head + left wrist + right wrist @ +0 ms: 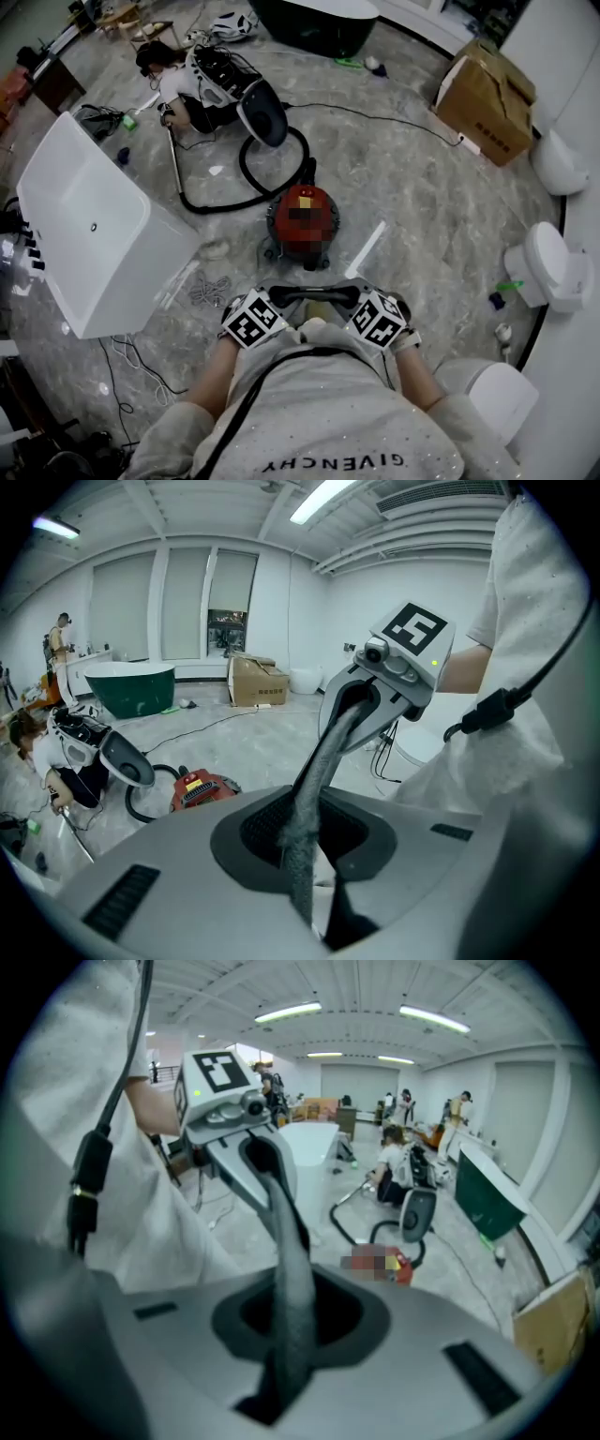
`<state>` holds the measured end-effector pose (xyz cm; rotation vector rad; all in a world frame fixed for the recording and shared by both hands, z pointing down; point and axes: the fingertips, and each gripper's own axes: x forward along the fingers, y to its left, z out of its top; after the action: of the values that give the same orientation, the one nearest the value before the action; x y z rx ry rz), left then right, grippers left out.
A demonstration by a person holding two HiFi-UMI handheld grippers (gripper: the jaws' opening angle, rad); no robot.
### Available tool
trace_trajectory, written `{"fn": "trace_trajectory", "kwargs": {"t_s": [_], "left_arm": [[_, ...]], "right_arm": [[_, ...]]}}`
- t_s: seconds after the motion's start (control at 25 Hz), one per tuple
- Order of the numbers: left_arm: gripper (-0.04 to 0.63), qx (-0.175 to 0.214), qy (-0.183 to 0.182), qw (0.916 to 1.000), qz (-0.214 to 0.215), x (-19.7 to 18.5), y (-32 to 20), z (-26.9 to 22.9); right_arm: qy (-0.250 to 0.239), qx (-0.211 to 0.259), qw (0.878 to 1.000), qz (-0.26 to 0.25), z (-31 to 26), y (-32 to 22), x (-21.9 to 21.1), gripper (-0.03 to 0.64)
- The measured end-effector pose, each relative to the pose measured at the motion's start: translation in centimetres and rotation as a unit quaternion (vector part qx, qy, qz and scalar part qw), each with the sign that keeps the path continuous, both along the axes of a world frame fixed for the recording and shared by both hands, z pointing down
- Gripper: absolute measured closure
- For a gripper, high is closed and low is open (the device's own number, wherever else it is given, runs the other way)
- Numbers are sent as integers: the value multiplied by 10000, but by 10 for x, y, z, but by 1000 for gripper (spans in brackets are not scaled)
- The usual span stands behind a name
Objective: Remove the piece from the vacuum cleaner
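Note:
The red vacuum cleaner (302, 217) stands on the marble floor in front of me; it also shows small in the left gripper view (202, 787) and the right gripper view (396, 1266). Close to my chest I hold a dark grey, flat, strap-like piece (314, 294) stretched between both grippers, clear of the vacuum. My left gripper (281, 300) is shut on one end of the piece (314, 789). My right gripper (349, 298) is shut on the other end of the piece (291, 1288). The two grippers face each other, marker cubes up.
A black hose (246, 178) loops from the vacuum toward a person (183, 84) sitting on the floor. A white bathtub (84, 225) stands at left, loose cables (206, 286) beside it. A white strip (366, 248) lies right of the vacuum. Cardboard box (483, 98) and toilets (548, 267) stand at right.

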<state>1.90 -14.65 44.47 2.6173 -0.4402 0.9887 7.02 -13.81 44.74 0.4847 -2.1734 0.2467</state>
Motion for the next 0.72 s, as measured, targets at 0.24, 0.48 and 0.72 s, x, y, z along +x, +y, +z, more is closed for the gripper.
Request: {"fn": "trace_trajectory", "kwargs": {"t_s": [0.24, 0.48, 0.72], "left_arm": [[532, 5, -53, 10000, 32, -1, -4, -13], [532, -106, -32, 9999, 70, -3, -5, -12], [532, -257, -92, 9995, 135, -1, -7, -6]], "right_arm": [[16, 5, 10000, -80, -11, -3, 0, 577], [-34, -35, 10000, -45, -10, -3, -3, 577], [-88, -175, 9998, 28, -4, -4, -2, 577]]}}
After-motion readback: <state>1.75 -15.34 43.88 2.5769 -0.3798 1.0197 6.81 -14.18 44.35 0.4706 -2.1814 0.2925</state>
